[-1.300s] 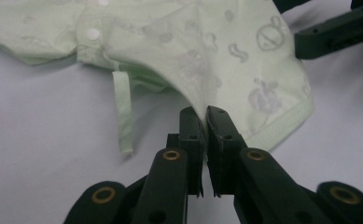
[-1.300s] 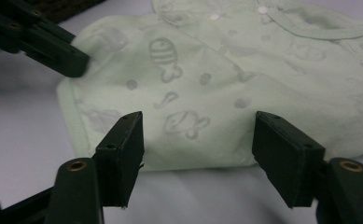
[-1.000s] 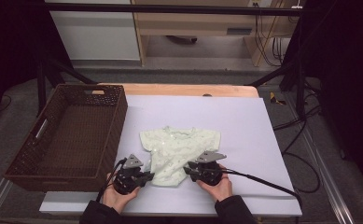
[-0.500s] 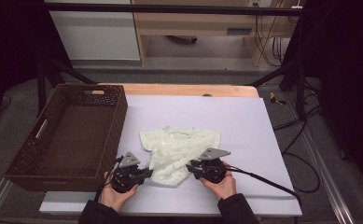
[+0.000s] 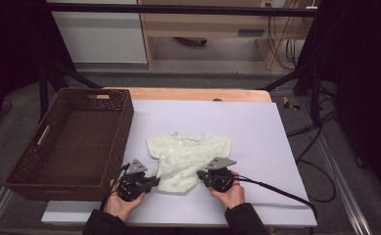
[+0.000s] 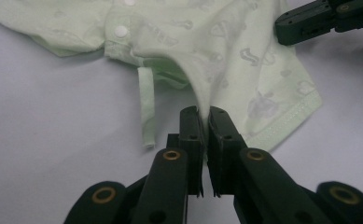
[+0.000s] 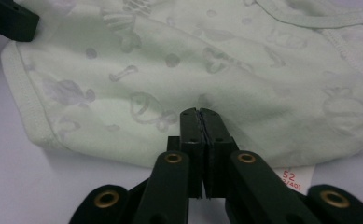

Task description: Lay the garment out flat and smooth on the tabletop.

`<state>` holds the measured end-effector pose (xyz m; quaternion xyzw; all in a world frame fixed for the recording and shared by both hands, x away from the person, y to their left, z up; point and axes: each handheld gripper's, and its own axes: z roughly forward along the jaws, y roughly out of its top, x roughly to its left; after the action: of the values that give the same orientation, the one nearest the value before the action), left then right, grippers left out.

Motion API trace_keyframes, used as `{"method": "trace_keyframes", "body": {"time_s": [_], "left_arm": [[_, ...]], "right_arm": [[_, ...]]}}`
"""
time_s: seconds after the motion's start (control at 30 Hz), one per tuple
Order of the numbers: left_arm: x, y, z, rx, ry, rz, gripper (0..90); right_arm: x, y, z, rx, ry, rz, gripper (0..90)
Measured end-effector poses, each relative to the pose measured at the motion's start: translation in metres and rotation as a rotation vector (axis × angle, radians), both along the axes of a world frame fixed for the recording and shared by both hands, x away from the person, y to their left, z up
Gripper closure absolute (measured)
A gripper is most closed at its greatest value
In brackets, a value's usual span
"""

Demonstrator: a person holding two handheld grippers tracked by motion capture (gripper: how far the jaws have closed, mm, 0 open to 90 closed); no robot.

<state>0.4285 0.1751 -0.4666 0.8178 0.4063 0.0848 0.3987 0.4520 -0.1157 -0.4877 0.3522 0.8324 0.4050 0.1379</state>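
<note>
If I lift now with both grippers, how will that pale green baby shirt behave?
Probably floppy: the shirt already puckers into a ridge where the left gripper pinches it. It looks thin and light, so it should rise easily and sag between the grips. The right gripper has just closed over the hem; whether it caught cloth is unclear, so that side may slip.

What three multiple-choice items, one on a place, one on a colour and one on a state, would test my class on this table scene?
1. Where does the wicker basket stand?
A. At the table's left side
B. At its right side
C. On the garment

2. What colour is the baby garment?
A. Red
B. Pale green
C. Black

3. How does the left claw stand?
A. Wide open above the cloth
B. Shut on the garment's cloth
C. Resting in the basket

Answers: 1 A, the high view shows it left of the garment. 2 B, every view shows pale green printed cloth. 3 B, a fold of cloth is pinched between its jaws.
</note>
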Motion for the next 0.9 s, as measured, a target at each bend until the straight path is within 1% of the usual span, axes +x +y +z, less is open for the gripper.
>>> {"method": "trace_keyframes", "body": {"time_s": [0.07, 0.1, 0.17, 0.2, 0.23, 0.27, 0.3, 0.33, 0.37, 0.4, 0.43, 0.5, 0.53, 0.57, 0.6, 0.63, 0.67, 0.7, 0.73, 0.77, 0.8, 0.83, 0.9], "left_arm": [[-0.001, 0.000, 0.001, -0.006, 0.001, -0.004, 84.4], [-0.002, 0.000, 0.003, -0.020, 0.000, -0.006, 84.4], [-0.003, 0.000, 0.004, -0.025, -0.001, -0.010, 84.4], [-0.004, 0.000, 0.005, -0.030, -0.004, -0.009, 84.4], [-0.005, 0.000, 0.006, -0.039, -0.001, -0.012, 84.4], [-0.006, 0.000, 0.007, -0.041, 0.000, -0.014, 84.4], [-0.007, -0.001, 0.008, -0.043, -0.001, -0.015, 84.4], [-0.007, -0.001, 0.007, -0.042, 0.000, -0.015, 84.4], [-0.007, -0.002, 0.007, -0.042, 0.005, -0.017, 84.4], [-0.007, -0.002, 0.007, -0.041, 0.006, -0.015, 84.4], [-0.007, -0.002, 0.006, -0.037, 0.009, -0.014, 84.4], [-0.006, -0.002, 0.004, -0.024, 0.017, -0.009, 84.4], [-0.005, -0.001, 0.004, -0.016, 0.022, -0.005, 84.4], [-0.005, -0.001, 0.003, -0.012, 0.029, -0.004, 84.4], [-0.004, 0.000, 0.001, -0.009, 0.033, 0.001, 84.4], [-0.002, 0.000, 0.000, -0.001, 0.041, 0.002, 84.4], [-0.001, 0.000, -0.003, 0.012, 0.050, -0.001, 84.4], [-0.001, 0.000, -0.003, 0.012, 0.050, -0.001, 84.3], [0.000, -0.001, -0.006, 0.024, 0.056, -0.001, 84.3], [0.001, -0.002, -0.007, 0.030, 0.056, -0.001, 84.3], [0.001, -0.002, -0.007, 0.030, 0.056, -0.001, 84.2], [0.001, -0.002, -0.008, 0.037, 0.049, -0.001, 84.2], [0.001, -0.004, -0.008, 0.042, 0.042, -0.002, 84.1]], "right_arm": [[0.000, -0.001, 0.001, 0.001, 0.010, -0.002, 90.0], [0.000, -0.002, 0.004, -0.004, 0.004, 0.002, 90.0], [-0.001, -0.003, 0.006, -0.002, 0.000, 0.005, 90.0], [-0.002, -0.005, 0.011, 0.012, -0.009, 0.009, 90.0], [-0.006, -0.009, 0.023, 0.052, -0.034, 0.016, 90.0], [-0.006, -0.009, 0.023, 0.052, -0.034, 0.016, 90.0], [-0.008, -0.013, 0.034, 0.077, -0.055, 0.019, 90.0], [-0.008, -0.013, 0.034, 0.077, -0.055, 0.019, 90.0], [-0.007, -0.016, 0.041, 0.097, -0.061, 0.022, 90.0], [-0.007, -0.016, 0.041, 0.097, -0.061, 0.022, 90.0], [-0.003, -0.014, 0.045, 0.087, -0.068, 0.028, 90.0], [-0.001, -0.012, 0.045, 0.088, -0.065, 0.030, 90.0], [0.008, -0.004, 0.044, 0.091, -0.053, 0.037, 90.0], [0.008, -0.004, 0.044, 0.091, -0.053, 0.037, 90.0], [0.011, -0.001, 0.043, 0.089, -0.048, 0.036, 90.0], [0.015, 0.003, 0.041, 0.085, -0.043, 0.034, 90.0], [0.024, 0.012, 0.037, 0.084, -0.029, 0.030, 90.0], [0.029, 0.016, 0.034, 0.076, -0.030, 0.027, 90.0], [0.033, 0.020, 0.032, 0.069, -0.029, 0.025, 90.0], [0.036, 0.024, 0.030, 0.070, -0.022, 0.021, 90.0], [0.040, 0.027, 0.027, 0.064, -0.028, 0.018, 90.0], [0.043, 0.031, 0.025, 0.058, -0.023, 0.011, 90.0], [0.046, 0.033, 0.023, 0.049, -0.021, 0.008, 90.0]]}}
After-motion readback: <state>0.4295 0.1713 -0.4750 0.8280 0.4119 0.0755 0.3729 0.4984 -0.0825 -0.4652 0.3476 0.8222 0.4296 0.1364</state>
